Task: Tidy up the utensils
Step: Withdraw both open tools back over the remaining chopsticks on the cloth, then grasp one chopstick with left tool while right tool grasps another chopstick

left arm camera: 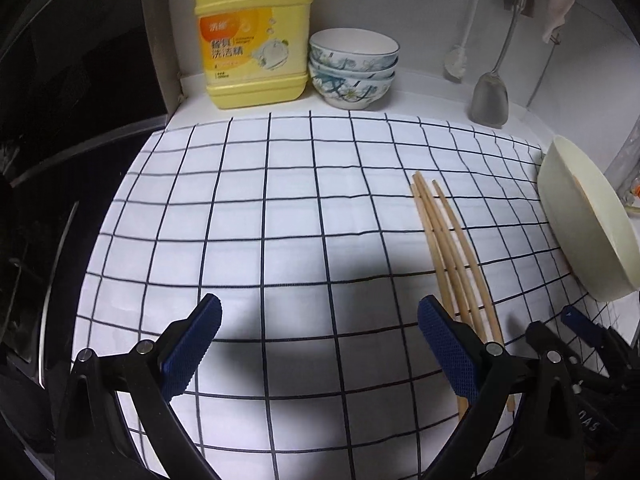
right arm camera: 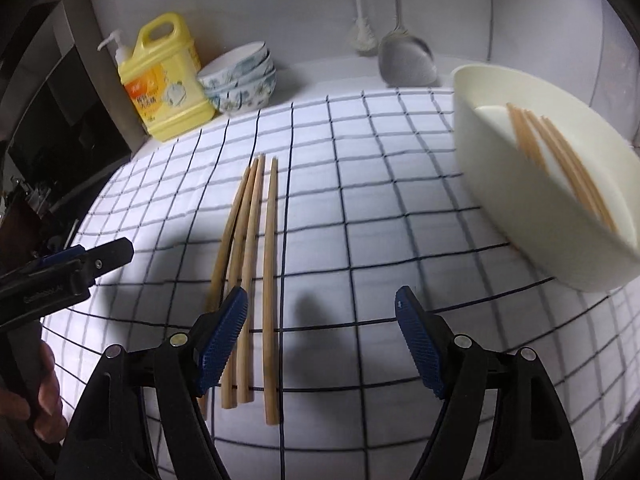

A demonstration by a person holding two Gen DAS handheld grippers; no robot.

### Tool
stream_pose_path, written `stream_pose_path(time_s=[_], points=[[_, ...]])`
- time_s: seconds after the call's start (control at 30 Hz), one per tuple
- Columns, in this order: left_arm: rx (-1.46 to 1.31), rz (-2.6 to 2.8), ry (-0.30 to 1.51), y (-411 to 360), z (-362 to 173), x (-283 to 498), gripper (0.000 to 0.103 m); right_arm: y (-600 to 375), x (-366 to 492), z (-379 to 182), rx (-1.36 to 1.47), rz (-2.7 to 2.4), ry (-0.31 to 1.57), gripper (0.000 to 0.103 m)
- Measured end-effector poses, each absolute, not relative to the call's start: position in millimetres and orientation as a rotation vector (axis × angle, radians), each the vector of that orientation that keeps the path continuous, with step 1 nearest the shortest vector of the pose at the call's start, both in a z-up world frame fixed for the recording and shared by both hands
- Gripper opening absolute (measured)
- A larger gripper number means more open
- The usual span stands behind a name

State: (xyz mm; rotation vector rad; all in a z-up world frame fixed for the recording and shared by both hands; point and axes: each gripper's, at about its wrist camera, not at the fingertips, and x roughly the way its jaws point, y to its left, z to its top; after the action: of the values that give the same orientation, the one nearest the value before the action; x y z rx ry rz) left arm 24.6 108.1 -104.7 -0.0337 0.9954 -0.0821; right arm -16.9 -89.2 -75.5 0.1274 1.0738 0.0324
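Several wooden chopsticks (right arm camera: 252,260) lie side by side on the checked cloth (right arm camera: 360,200); the left wrist view shows them (left arm camera: 452,248) to the right of my left gripper. My right gripper (right arm camera: 320,300) hangs open just above their near ends. Its left fingertip (right arm camera: 232,308) is over the bunch, and one stick lies inside the gap. My left gripper (left arm camera: 320,312) is open over bare cloth, holding nothing. A cream tub (right arm camera: 540,208) at the right, tipped toward me, holds several more chopsticks (right arm camera: 560,160).
A yellow detergent jug (left arm camera: 252,40) and stacked patterned bowls (left arm camera: 352,68) stand at the back wall. A metal spatula (left arm camera: 490,100) and a white brush (left arm camera: 456,62) hang there. A dark appliance (left arm camera: 80,120) borders the cloth on the left. A hand (right arm camera: 40,400) grips the left tool.
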Motion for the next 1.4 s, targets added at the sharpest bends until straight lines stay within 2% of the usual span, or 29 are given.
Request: stream_pose_path(time_s=[0.27,0.6,1.4], points=[[-0.011,-0.069,0.985,104.1,-115.1,19.9,0.097,-78.9,-14.9,-81.8,0.033,0.05,1.041,0.073],[-0.012,-0.074,0.984,99.3,-113.4,17.8,0.097,-72.4,-9.4,-98.3,-0.064,0.052,1.101,0.073],[0.074,-0.121,1.02,52.9,-133.7,17.4,0.097,-119.4,-0.2,-96.1,-0.052,-0.018,1.052,0.073]])
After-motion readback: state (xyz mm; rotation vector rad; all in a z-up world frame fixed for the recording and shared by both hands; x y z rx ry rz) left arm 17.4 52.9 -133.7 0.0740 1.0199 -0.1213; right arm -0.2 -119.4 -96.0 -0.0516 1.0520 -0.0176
